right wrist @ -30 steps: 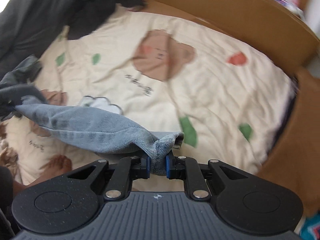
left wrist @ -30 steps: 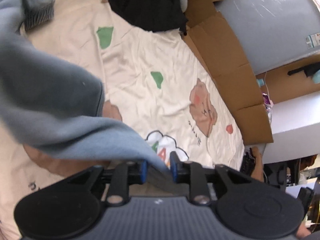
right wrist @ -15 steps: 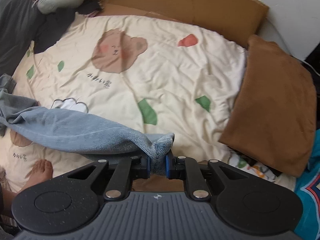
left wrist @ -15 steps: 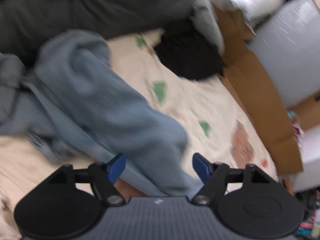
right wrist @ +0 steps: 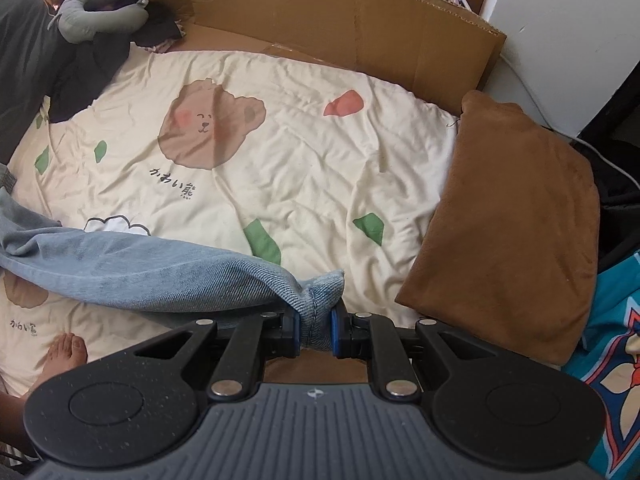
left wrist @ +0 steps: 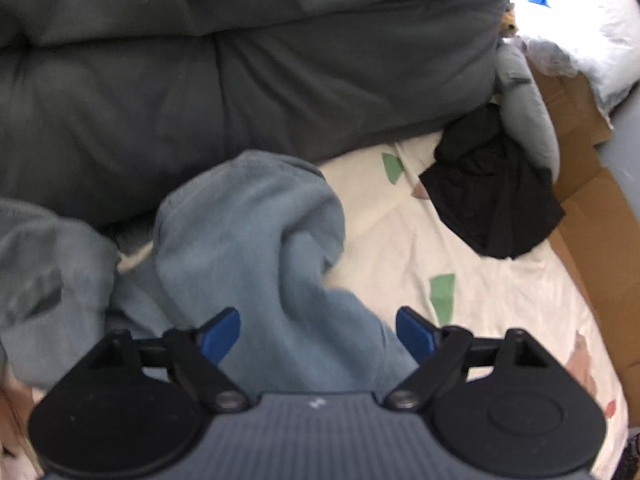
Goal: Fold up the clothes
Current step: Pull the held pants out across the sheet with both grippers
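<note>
Across the bear-print bedsheet [right wrist: 304,168]: blue jeans [right wrist: 152,272], long axis running left to right. Right gripper [right wrist: 316,328] clamps their right end. Left gripper [left wrist: 318,330], jaws just opened wide, hangs over the bunched left end, gripping nothing.

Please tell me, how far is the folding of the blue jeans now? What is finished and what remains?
Nothing looks folded yet. The jeans lie bunched and stretched across the bear-print sheet. In hand: the right gripper is shut on one denim end. The left gripper has just been opening; denim lies between its pads, unpinched. Left: spread the jeans flat, then fold them. The black garment also lies unfolded.
</note>
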`<state>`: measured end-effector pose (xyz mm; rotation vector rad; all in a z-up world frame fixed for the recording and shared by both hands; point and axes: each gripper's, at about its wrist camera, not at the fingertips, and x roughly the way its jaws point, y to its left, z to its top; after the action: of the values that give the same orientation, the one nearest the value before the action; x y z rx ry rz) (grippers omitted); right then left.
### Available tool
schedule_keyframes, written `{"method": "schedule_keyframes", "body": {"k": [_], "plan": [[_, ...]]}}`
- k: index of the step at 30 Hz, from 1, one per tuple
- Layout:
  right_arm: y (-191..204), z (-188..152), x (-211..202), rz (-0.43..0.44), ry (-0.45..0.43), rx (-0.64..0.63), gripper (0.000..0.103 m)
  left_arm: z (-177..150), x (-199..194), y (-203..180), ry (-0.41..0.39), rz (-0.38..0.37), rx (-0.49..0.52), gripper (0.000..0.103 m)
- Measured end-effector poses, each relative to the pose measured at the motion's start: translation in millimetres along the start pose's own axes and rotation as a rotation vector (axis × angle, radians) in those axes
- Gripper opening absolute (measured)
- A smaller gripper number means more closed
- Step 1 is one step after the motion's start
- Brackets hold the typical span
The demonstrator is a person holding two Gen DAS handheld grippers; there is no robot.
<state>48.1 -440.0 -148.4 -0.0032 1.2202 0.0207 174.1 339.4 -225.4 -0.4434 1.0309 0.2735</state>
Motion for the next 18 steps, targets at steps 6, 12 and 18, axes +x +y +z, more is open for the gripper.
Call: {"method": "schedule_keyframes", "body": {"k": [6,12,18], "plan": [[-2,-1,-1,-0.013,0.002,0.005,0.012,24,26,-12,0.027,0.052,0.070,0.086],[-2,-2,2,-0.017,0.009,0.007,0.012,46,62,-26,0.083,0.157,0.155,0.086],[-2,-3,4,-0.017,0.010,0.012,0.012,42,93,-26,0.185,0.250,0.234,0.064]]}}
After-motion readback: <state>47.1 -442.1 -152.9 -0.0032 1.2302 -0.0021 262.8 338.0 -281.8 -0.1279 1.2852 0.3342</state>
